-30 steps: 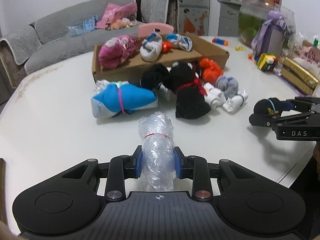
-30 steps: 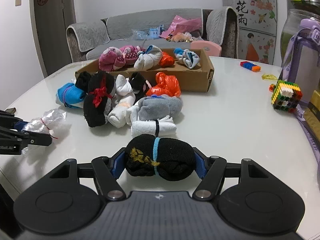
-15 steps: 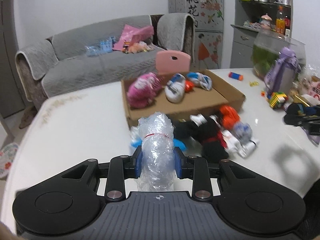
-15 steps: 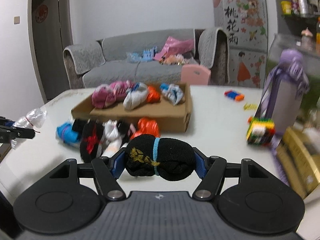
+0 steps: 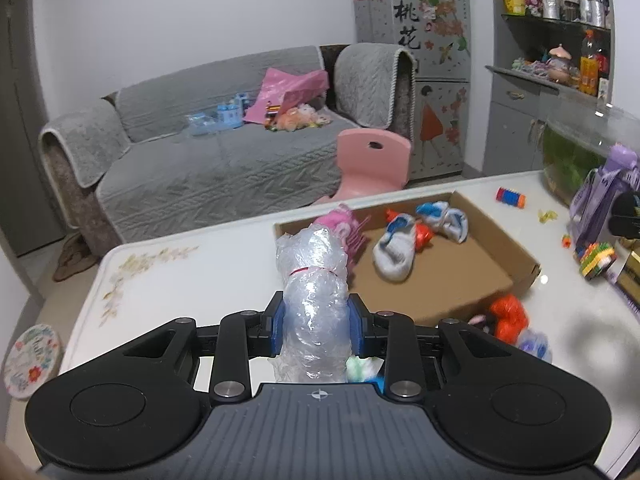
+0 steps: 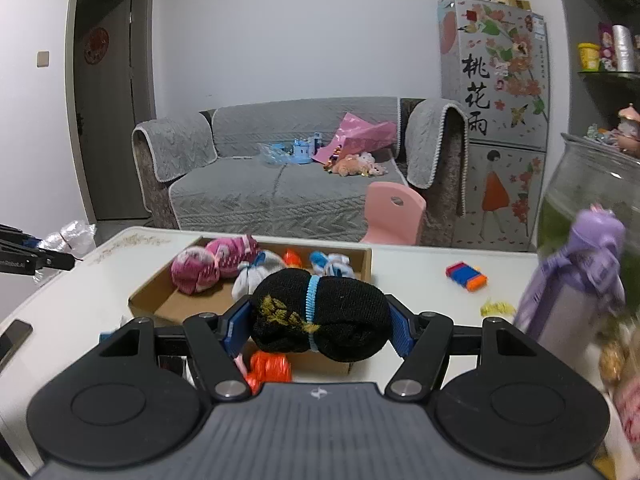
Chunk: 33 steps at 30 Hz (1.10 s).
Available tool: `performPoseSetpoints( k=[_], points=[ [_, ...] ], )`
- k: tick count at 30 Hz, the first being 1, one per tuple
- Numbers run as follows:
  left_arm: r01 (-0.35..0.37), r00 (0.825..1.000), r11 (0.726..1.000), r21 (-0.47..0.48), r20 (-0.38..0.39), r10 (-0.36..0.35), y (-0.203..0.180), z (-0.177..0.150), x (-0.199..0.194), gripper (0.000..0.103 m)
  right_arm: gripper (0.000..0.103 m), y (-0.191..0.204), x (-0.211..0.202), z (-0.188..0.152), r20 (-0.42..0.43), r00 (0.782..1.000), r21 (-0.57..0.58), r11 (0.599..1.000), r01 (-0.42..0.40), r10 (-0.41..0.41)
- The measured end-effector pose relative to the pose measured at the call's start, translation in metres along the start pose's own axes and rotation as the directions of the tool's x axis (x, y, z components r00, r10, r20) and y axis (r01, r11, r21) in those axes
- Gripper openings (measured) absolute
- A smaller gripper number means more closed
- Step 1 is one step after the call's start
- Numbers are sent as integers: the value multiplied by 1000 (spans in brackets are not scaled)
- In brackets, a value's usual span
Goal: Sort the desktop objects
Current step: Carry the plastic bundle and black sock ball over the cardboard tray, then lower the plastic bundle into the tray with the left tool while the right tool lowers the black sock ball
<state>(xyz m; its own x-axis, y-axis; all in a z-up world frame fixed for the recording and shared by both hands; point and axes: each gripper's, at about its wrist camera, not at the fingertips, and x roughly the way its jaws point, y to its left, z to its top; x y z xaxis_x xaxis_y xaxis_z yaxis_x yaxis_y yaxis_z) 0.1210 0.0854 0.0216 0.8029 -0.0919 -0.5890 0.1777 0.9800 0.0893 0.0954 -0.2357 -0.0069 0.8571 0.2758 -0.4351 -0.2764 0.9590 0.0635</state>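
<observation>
My left gripper (image 5: 316, 322) is shut on a clear plastic bag bundle (image 5: 314, 292) tied with a red band, held high above the white table (image 5: 192, 280). My right gripper (image 6: 318, 322) is shut on a black sock roll (image 6: 320, 312) with a blue band, held above the near edge of the cardboard box (image 6: 176, 304). The box (image 5: 448, 276) holds pink (image 6: 214, 262), white-blue (image 5: 394, 250) and orange bundles. The left gripper and its bag also show at the far left of the right wrist view (image 6: 60, 240).
Orange (image 5: 508, 316) and other sock bundles lie on the table in front of the box. A purple bottle (image 6: 576, 276), a glass jar (image 6: 592, 192), a block toy (image 5: 598, 258) and a small blue-orange toy (image 6: 466, 274) stand at the right. A pink chair (image 5: 374, 164) and grey sofa (image 5: 224, 152) lie beyond.
Both grippers have risen well above the table and moved toward the box, each still holding its bundle. The sock pile has dropped low in both views.
</observation>
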Motion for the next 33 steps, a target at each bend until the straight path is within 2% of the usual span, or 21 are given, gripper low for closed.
performPoseSetpoints(
  k=[6,9,13,27,33],
  points=[
    [49,999,999,22,7,-49,-9,17,22,38,63,-7,24,23,1,994,12,994,-107,107],
    [75,997,997,22,-1,-75,-10,22,35,38,63,-9,37,32,-13,983,28,983,-180,180],
    [94,996,995,26,-14,-93,-11,27,57,38,63,-15,58,38,-38,970,59,970,-238,240],
    [146,986,987,71,-93,-139,-31,24,124,38,64,-11,127,38,-178,949,50,966,-255,260],
    [152,982,985,77,-128,-142,-35,20,148,38,64,-9,142,30,-229,931,61,959,-276,283]
  ],
)
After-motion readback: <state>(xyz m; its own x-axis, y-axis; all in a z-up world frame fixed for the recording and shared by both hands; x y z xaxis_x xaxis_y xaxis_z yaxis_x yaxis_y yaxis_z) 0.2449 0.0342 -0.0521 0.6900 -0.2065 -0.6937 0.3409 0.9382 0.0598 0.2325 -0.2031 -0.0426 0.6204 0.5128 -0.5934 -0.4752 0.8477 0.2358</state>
